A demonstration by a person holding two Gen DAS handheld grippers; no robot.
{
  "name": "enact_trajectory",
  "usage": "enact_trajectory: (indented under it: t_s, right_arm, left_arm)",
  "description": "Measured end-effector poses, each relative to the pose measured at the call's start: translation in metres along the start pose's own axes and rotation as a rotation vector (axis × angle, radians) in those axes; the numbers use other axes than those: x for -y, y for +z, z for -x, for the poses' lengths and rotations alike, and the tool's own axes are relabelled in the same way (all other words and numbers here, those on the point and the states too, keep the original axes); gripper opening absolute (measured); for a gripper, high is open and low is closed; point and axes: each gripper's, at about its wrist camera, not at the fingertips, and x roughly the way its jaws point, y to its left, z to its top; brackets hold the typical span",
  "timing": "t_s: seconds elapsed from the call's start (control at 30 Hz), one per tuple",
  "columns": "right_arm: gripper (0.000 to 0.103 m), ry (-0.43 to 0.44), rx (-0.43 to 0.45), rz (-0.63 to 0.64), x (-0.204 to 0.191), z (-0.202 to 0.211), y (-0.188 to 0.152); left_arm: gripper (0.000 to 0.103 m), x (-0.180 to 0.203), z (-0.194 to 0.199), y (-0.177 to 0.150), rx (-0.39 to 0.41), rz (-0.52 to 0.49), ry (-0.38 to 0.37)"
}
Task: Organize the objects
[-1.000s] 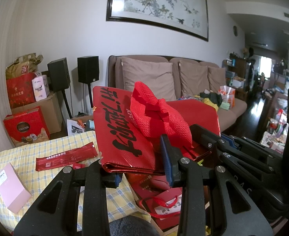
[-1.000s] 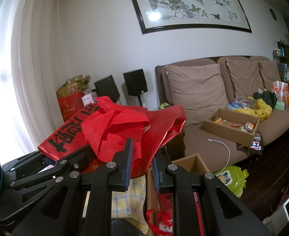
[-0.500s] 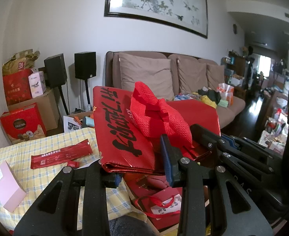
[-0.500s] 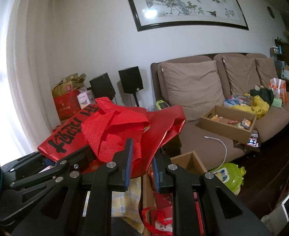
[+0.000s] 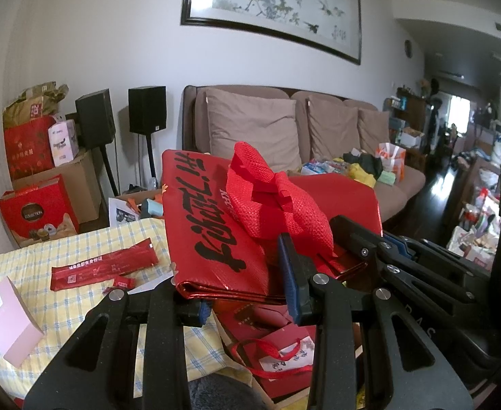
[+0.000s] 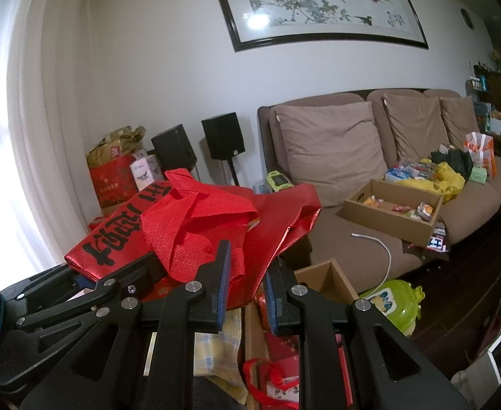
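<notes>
above checked tablecloth [image 5: 62, 311]: both tools [image 5: 247, 294] [image 6: 245, 290] clamped on glossy woven red bag [image 5: 216, 225].

Bag [image 5: 216, 239] betw. both jaws, above table [image 5: 62, 307].

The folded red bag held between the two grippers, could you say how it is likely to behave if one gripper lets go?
The red bag looks thin and folded flat, so its freed side would probably droop. Its woven handles lie bunched and limp, so they would likely dangle. It seems light for its size.
</notes>
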Motion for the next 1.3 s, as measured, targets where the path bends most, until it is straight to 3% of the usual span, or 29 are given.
enact_trajectory:
  t_s: [0.73,1.3]
  right_arm:
    - [0.017,-0.064,-0.05,-0.008,0.026,-0.018,-0.004]
    - [0.017,-0.105,-0.109,-0.035,0.07,-0.043,-0.023]
  left_arm:
    - [0.031,0.018,-0.035,-0.006,-0.053,0.018,-0.018]
    - [0.031,0.036,-0.083,-0.021,-0.104,0.0,-0.011]
